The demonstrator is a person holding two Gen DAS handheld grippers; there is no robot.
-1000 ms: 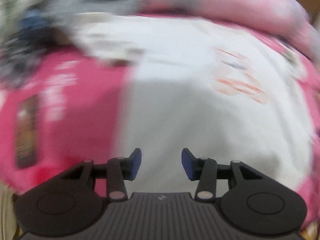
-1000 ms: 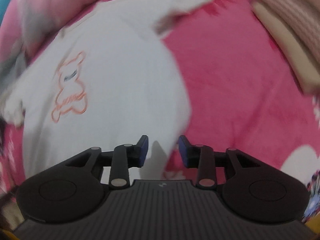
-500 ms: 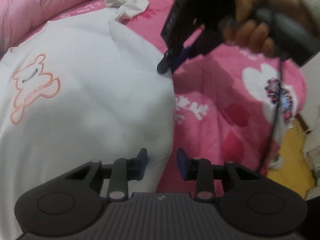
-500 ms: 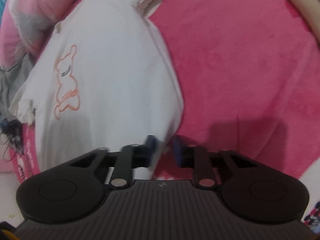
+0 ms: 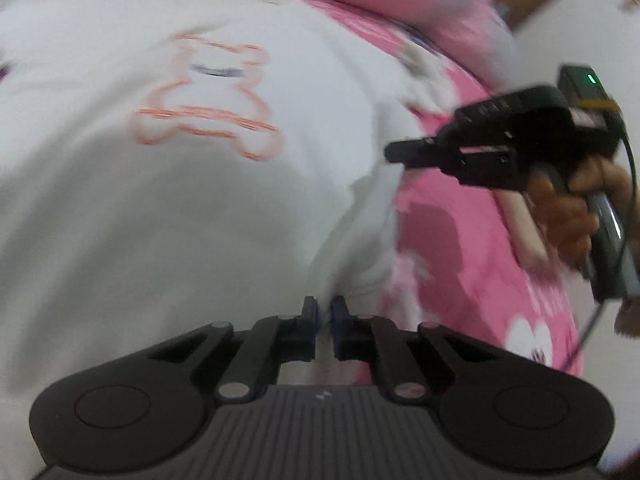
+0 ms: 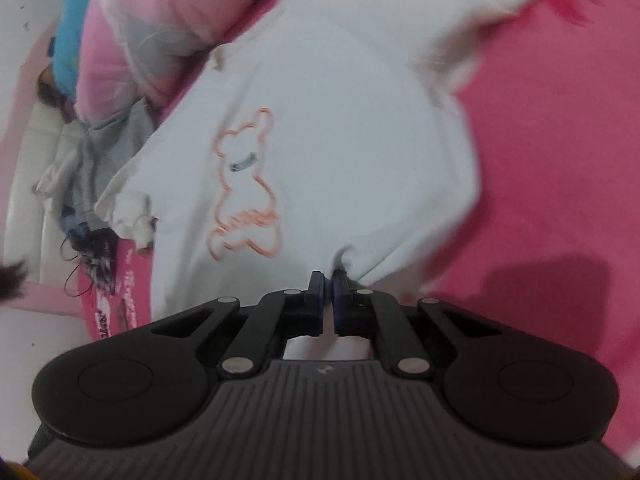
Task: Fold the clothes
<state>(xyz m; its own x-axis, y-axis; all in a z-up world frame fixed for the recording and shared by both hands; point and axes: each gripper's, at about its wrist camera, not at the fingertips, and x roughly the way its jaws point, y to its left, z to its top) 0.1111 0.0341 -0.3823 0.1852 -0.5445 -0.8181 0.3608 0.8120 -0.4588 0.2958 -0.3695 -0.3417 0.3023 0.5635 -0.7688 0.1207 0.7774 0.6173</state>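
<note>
A white T-shirt (image 5: 200, 208) with an orange bear outline (image 5: 208, 100) lies on a pink bedspread (image 5: 460, 248). My left gripper (image 5: 324, 310) is shut on the shirt's near hem, close to its right corner. In the right wrist view the same shirt (image 6: 360, 152) shows with the bear (image 6: 244, 188) turned sideways. My right gripper (image 6: 328, 280) is shut on a bunched bit of the shirt's right side edge. The right gripper also shows in the left wrist view (image 5: 404, 152), held in a hand at the shirt's right edge.
A pink quilt (image 6: 132, 40) is heaped along the far side of the bed. Grey and dark clothes (image 6: 84, 176) lie in a pile at the left. The bedspread (image 6: 560, 160) stretches away to the right of the shirt.
Both grippers have closed from open onto the shirt's edge. The left view has swung back over the shirt, and the cloth puckers at both grips.
</note>
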